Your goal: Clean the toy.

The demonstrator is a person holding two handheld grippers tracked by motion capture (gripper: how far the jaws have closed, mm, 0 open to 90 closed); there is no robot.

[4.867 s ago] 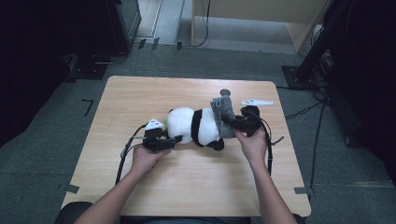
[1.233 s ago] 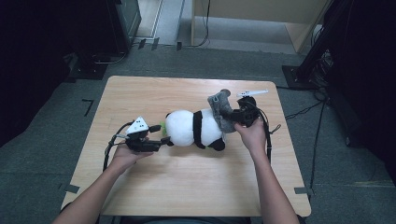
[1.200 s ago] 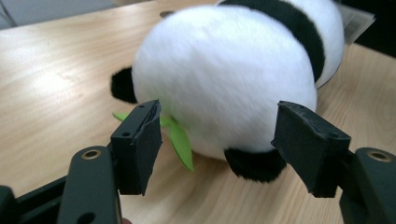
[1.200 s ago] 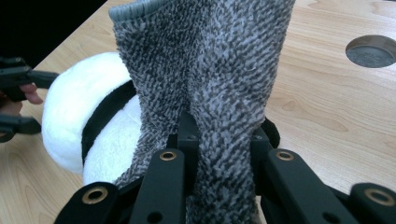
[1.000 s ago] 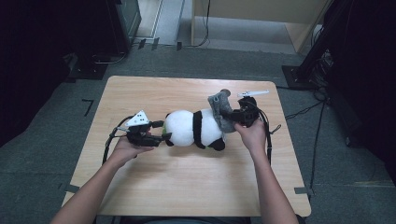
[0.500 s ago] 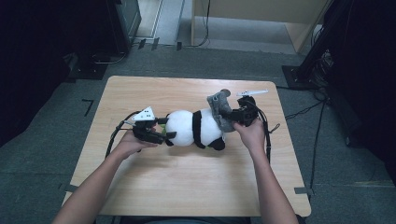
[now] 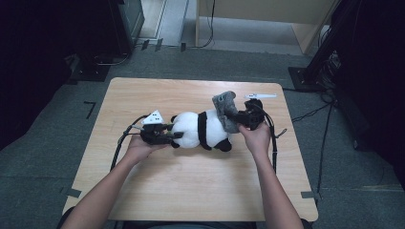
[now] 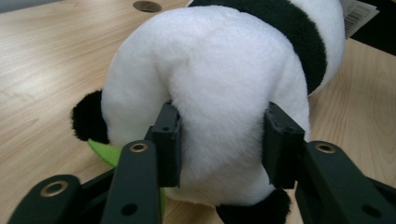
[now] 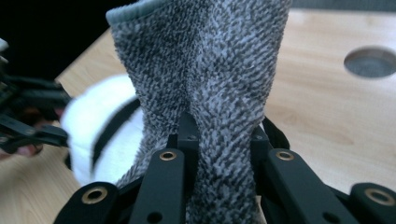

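At the left, the left gripper (image 8: 219,144) has its jaws pressed into the white rump of the plush panda (image 7: 203,130), which lies on its side mid-table (image 7: 191,191), so it holds the toy steady. At the right, the right gripper (image 9: 219,135) is clamped on the bunched grey sock (image 9: 205,70) standing up at the panda's head end. The step in hand looks like dressing the toy; next, the sock needs stretching over the head while the left grip resists.
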